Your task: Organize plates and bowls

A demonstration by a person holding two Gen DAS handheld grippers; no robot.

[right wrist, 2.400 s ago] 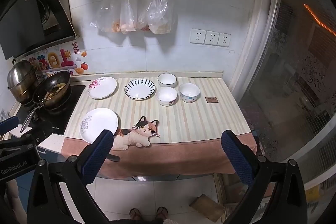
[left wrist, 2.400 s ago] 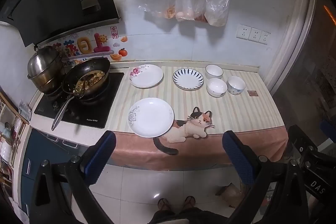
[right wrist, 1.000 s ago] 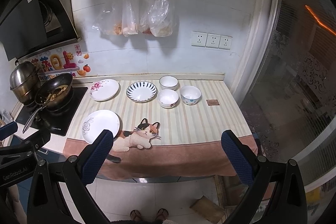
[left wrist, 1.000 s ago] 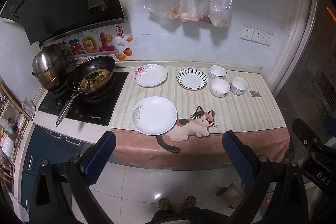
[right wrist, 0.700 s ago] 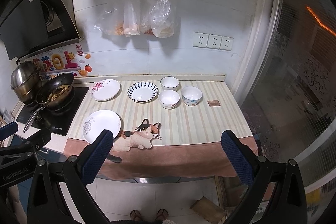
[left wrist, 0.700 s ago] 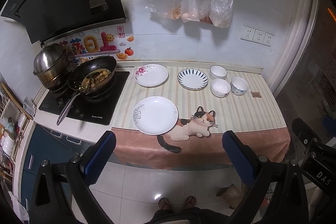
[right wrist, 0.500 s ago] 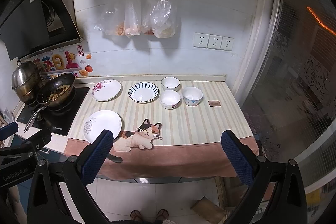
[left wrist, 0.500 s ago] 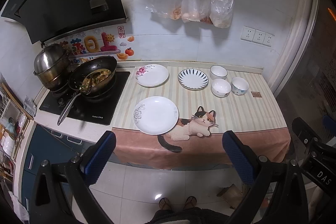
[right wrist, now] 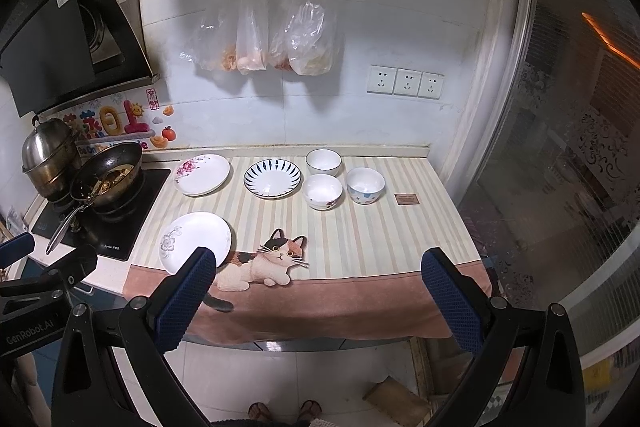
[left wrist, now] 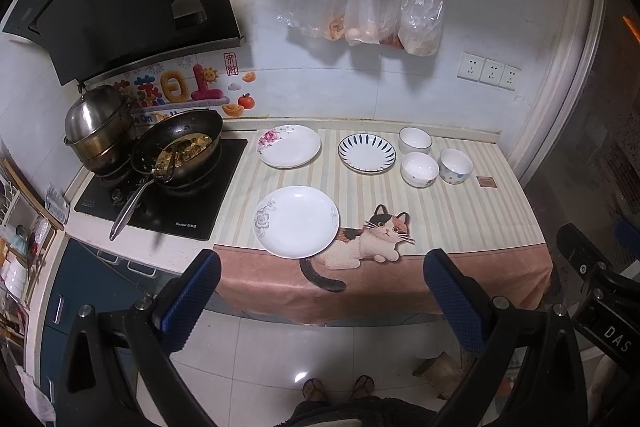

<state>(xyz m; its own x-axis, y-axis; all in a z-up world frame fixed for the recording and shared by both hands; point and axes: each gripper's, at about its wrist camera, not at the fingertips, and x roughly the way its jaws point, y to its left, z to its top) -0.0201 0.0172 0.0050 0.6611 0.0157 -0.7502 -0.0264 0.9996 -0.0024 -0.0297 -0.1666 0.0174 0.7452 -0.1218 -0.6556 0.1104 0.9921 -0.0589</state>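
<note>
On the striped counter cloth point(left wrist: 460, 219) lie three plates: a large white plate point(left wrist: 296, 221) at the front, a pink-flower plate point(left wrist: 289, 146) behind it, and a blue-rimmed plate point(left wrist: 367, 153). Three bowls stand to their right: a white bowl point(left wrist: 415, 140) at the back, a white bowl point(left wrist: 419, 169) and a blue-dotted bowl point(left wrist: 456, 166). The same set shows in the right wrist view, with the front plate point(right wrist: 195, 241) and the bowls point(right wrist: 323, 191). My left gripper point(left wrist: 320, 291) and right gripper point(right wrist: 316, 291) are open, empty, and held well back from the counter over the floor.
A wok with food point(left wrist: 180, 151) and a steel pot point(left wrist: 98, 131) sit on the black cooktop point(left wrist: 160, 203) at the left. Plastic bags point(left wrist: 368, 15) hang on the wall. A small brown square point(left wrist: 486, 181) lies at the right. A glass door point(right wrist: 560, 147) bounds the right.
Both grippers have drifted slightly back and up, so the counter looks a little smaller and lower. Nothing on the counter has moved.
</note>
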